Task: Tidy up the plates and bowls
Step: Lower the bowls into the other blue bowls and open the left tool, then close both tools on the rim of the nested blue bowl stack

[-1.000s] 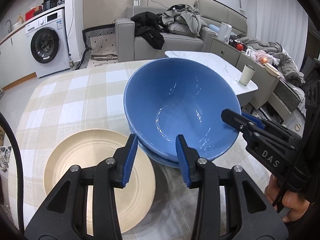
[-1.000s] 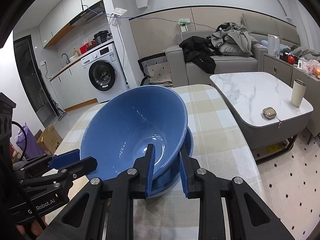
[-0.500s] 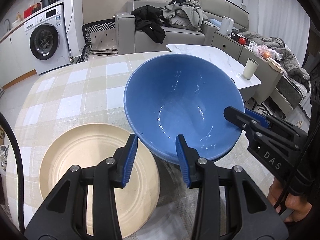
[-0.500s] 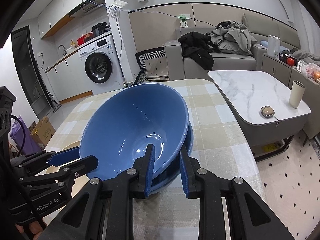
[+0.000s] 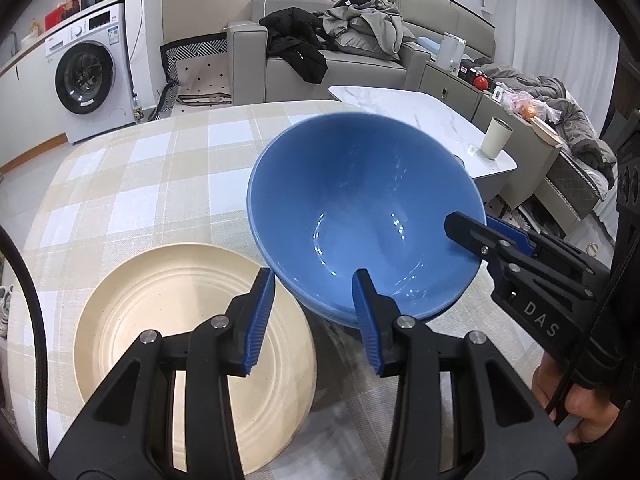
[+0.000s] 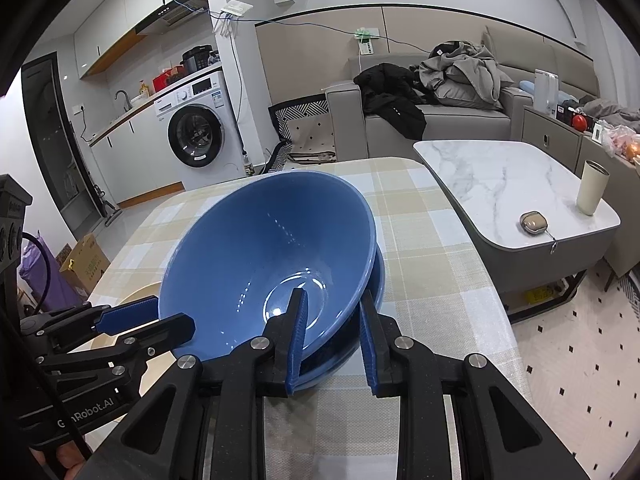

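A blue bowl [image 5: 360,216] sits nested in a second blue bowl [image 6: 378,280] on the checked tablecloth. My right gripper [image 6: 332,332] has its jaws astride the near rims of both bowls, with a gap on the outer side. It also shows in the left wrist view [image 5: 486,230] at the bowl's right rim. A cream plate [image 5: 192,332] lies left of the bowls, its near edge partly hidden. My left gripper [image 5: 314,320] is open and empty above the plate's right edge, just short of the bowls.
The checked table [image 5: 160,160] extends far and left. A marble coffee table [image 6: 500,176] with a cup [image 6: 592,188] stands to the right. A sofa with clothes [image 5: 340,48] and a washing machine [image 5: 88,76] are behind.
The right gripper's jaws have opened wider around the bowl rims. The bowls have shifted slightly right and lower. The left gripper has stayed open.
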`<state>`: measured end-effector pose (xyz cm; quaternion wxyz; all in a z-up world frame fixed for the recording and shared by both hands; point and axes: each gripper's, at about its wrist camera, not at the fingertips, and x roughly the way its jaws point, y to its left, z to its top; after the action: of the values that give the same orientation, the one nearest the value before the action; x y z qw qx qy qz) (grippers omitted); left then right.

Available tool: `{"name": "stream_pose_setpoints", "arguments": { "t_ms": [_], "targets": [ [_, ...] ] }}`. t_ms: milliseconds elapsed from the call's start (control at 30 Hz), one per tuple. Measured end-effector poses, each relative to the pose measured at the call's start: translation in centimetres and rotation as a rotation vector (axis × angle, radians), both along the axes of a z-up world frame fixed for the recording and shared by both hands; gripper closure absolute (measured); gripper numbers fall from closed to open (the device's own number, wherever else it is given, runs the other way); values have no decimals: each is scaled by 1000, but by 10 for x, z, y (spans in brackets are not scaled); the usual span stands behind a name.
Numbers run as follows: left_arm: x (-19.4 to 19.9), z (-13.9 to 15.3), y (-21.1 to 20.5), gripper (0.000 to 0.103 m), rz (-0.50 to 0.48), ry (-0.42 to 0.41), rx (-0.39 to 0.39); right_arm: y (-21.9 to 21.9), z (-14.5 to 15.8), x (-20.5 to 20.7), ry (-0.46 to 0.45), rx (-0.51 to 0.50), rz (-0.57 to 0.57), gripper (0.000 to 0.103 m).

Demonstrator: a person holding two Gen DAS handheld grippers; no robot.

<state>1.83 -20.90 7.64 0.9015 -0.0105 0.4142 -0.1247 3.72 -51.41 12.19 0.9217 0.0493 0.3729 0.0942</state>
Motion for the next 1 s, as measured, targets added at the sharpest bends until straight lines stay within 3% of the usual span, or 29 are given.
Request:
{"name": "stream_pose_setpoints", "arguments": {
  "t_ms": [233, 333, 467, 567, 633, 667, 767, 1000],
  "targets": [
    [1, -1, 4, 53, -10, 1, -5, 0, -1, -2, 2, -1, -13, 73],
    [1, 0, 6, 39, -6, 3, -16, 0, -2, -1, 9, -8, -13, 67],
    [2, 1, 11, 21, -10, 8, -37, -5, -1, -2, 4, 3, -20, 54],
    [3, 2, 12, 17, -1, 2, -29, -7, 0, -3, 3, 6, -22, 49],
    [3, 2, 14, 9, 9, 3, -34, -9, 1, -4, 3, 9, -23, 40],
    [3, 2, 16, 0, 15, 2, -38, -11, 2, -4, 1, 14, -25, 32],
    [2, 2, 23, 1, 26, -9, -54, -14, 5, -4, -13, 23, -32, 17],
    [10, 1, 39, 1, 66, -8, -87, -20, 7, -3, -27, 25, -46, 3]
  ]
}}
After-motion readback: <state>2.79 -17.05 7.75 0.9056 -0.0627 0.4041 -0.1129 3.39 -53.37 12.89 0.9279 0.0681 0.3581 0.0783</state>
